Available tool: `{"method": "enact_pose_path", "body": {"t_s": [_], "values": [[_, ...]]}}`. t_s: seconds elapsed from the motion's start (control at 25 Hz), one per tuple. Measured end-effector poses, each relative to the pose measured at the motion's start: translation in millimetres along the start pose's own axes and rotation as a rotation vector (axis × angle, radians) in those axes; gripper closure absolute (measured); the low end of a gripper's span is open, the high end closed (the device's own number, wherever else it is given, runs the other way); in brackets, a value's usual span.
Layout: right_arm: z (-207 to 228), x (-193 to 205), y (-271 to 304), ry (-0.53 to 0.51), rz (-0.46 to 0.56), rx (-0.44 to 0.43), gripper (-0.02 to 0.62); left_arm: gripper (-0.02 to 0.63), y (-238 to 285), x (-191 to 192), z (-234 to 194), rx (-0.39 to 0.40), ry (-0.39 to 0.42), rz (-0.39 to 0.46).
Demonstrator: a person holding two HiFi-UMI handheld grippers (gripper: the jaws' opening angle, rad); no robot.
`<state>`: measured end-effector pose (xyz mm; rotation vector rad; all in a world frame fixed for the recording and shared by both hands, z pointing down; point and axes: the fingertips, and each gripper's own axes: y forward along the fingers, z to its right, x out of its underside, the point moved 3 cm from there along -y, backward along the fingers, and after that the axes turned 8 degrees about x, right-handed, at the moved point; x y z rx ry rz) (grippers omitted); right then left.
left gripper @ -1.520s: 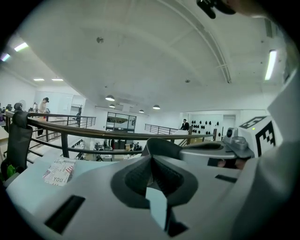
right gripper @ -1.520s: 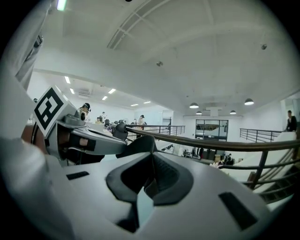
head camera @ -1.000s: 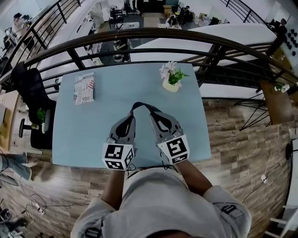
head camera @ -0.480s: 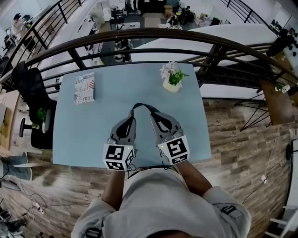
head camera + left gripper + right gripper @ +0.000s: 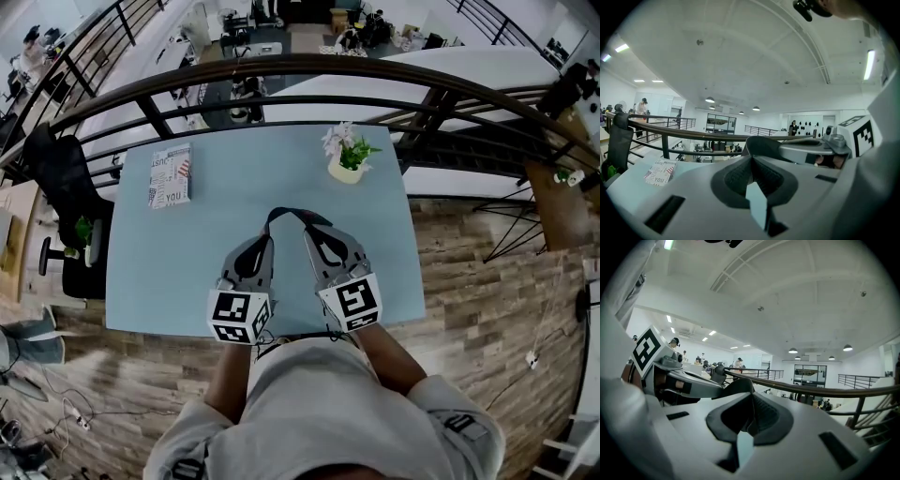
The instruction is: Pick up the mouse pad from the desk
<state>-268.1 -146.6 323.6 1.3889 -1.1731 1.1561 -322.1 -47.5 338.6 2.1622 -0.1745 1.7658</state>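
I can pick out no separate mouse pad in any view; a plain light blue surface [image 5: 169, 272] covers the whole desk top. Both grippers hover over its near middle, side by side and pointing away from me. My left gripper [image 5: 270, 217] is shut, with nothing showing between its dark pads [image 5: 740, 176]. My right gripper [image 5: 307, 223] is also shut and holds nothing. The two tips lean toward each other and nearly meet. In the left gripper view the right gripper's dark tip [image 5: 764, 143] sits just beyond my jaws.
A book with a printed cover [image 5: 170, 176] lies at the desk's far left. A small potted flower [image 5: 345, 155] stands at the far right. A dark railing [image 5: 281, 70] runs behind the desk, and a black chair [image 5: 66, 187] stands at its left.
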Motion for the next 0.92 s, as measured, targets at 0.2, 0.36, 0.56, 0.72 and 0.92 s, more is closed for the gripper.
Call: {"method": "enact_pose_path", "body": {"t_s": [0.2, 0.36, 0.56, 0.72, 0.92], "values": [[2.0, 1.6, 1.4, -0.006, -0.005, 0.006, 0.580, 0.583, 1.3, 0.6, 0.2, 0.005, 0.001, -0.003], [1.8, 4.3, 2.1, -0.010, -0.006, 0.007, 0.580, 0.583, 1.7, 2.4, -1.0, 0.008, -0.001, -0.004], [4.3, 3.8, 1.0, -0.012, -0.002, 0.008, 0.580, 0.583, 3.9, 2.7, 0.4, 0.010, -0.002, -0.006], [5.7, 4.4, 3.3, -0.003, -0.011, 0.009, 0.580, 0.583, 5.4, 2.1, -1.1, 0.012, -0.002, -0.007], [6.5, 7.2, 3.5, 0.011, -0.015, 0.004, 0.580, 0.583, 6.9, 5.1, -1.7, 0.008, -0.008, -0.017]]}}
